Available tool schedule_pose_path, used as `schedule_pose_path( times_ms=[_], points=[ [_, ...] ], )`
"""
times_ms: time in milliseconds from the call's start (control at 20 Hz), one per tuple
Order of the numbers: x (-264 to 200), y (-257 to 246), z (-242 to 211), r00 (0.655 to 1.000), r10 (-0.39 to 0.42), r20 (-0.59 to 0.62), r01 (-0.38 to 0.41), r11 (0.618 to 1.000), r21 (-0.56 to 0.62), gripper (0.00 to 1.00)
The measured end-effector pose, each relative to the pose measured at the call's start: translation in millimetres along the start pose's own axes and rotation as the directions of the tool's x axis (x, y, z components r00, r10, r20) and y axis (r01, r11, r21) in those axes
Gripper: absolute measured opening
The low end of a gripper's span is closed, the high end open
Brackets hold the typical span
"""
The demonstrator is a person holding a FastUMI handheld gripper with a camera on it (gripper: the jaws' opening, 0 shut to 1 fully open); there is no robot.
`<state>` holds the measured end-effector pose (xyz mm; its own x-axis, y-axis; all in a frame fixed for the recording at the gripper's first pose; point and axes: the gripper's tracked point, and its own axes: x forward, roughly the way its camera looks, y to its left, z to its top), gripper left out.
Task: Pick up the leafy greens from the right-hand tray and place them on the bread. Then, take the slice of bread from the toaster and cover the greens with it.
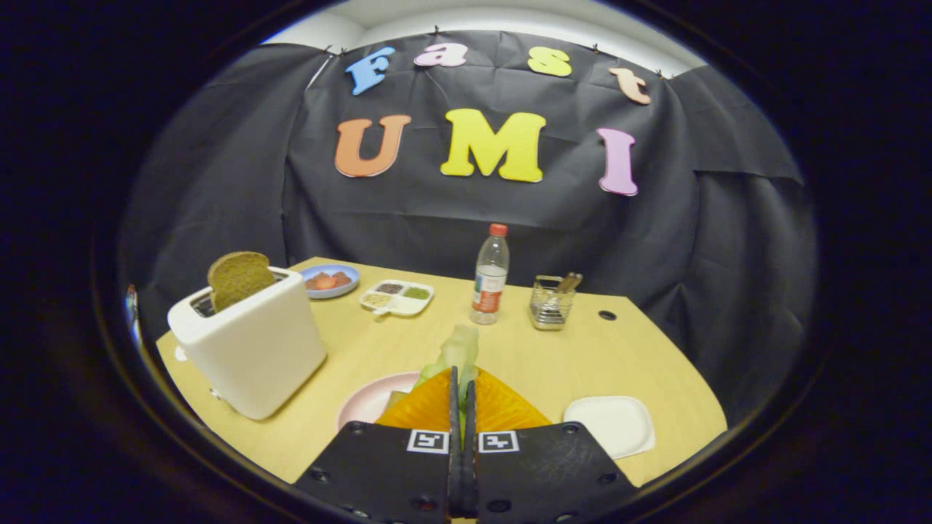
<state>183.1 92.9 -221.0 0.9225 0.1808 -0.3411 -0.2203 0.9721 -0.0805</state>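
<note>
My gripper (461, 382) is shut on the leafy greens (457, 351), whose pale green leaf sticks up from between the fingertips. The greens hang above a pink plate (368, 400), which lies just ahead of the fingers to the left; a bit of bread (396, 398) peeks out on that plate beside the left finger. A white toaster (251, 342) stands to the left of the plate with a brown slice of bread (239, 276) upright in its slot. The white tray (613, 422) lies to the right of the fingers with nothing on it.
Along the back of the wooden table (582, 356) stand a blue dish with red pieces (329, 280), a white divided dish (397, 297), a water bottle (490, 276) and a wire utensil holder (551, 302). A small hole (607, 315) is near the right edge.
</note>
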Motion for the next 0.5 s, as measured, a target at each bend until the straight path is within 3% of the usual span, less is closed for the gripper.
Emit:
schedule_pose_path(
  times_ms=[200,500],
  points=[
    [16.7,45.3,-11.6,0.998,0.061,-0.008,-0.061,0.998,0.02,0.0],
    [48.2,43.1,-48.5,0.997,0.022,-0.072,-0.025,0.999,-0.045,0.0]
  ],
)
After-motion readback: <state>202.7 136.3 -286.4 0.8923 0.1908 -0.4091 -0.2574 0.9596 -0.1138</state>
